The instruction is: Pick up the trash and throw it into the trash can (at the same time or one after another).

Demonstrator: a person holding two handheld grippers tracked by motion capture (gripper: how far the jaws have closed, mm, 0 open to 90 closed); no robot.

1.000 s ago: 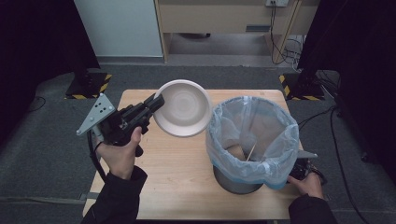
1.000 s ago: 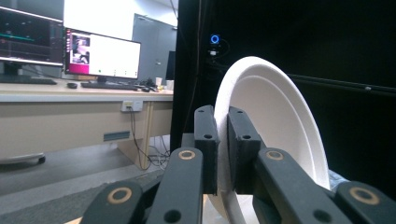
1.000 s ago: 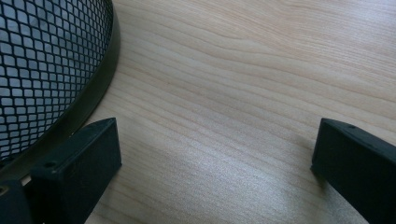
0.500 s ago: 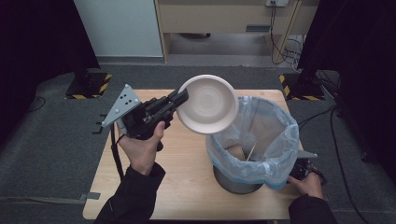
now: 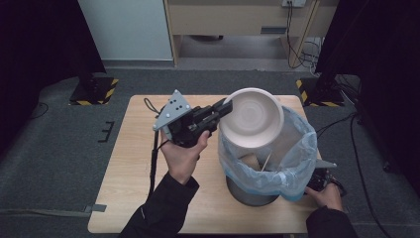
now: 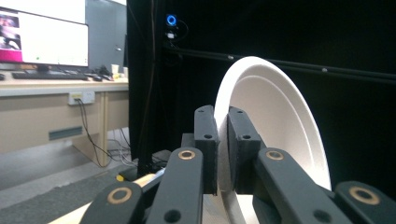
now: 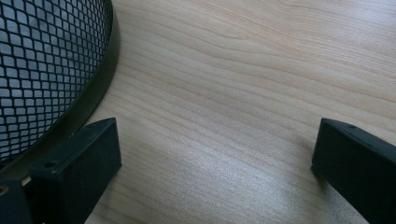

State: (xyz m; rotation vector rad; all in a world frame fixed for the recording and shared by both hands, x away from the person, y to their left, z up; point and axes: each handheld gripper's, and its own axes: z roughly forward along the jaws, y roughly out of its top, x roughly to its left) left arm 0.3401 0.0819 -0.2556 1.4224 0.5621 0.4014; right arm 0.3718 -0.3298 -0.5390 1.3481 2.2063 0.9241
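Observation:
A white paper plate point(image 5: 252, 119) is held tilted over the near-left rim of a mesh bin lined with a pale blue bag point(image 5: 297, 168). My left gripper point(image 5: 225, 106) is shut on the plate's left rim. In the left gripper view the two black pads clamp that rim point(image 6: 223, 154) and the plate point(image 6: 275, 116) stands on edge. Inside the bag lie a brown cup point(image 5: 250, 161) and a thin stick point(image 5: 267, 161). My right gripper point(image 5: 322, 181) rests low at the bin's right side; in the right gripper view its jaws stand wide apart over bare wood point(image 7: 215, 154) beside the bin's mesh wall point(image 7: 46, 70).
The wooden table point(image 5: 138, 163) has free surface to the left and front of the bin. Cables point(image 5: 153, 158) trail from the left gripper toward the table's front. Grey floor surrounds the table, with hazard-striped stand feet point(image 5: 94, 91) at the back corners.
The left hand has lifted the plate off the table and carried it rightward, tilting it over the bin's rim. The right hand has stayed by the bin.

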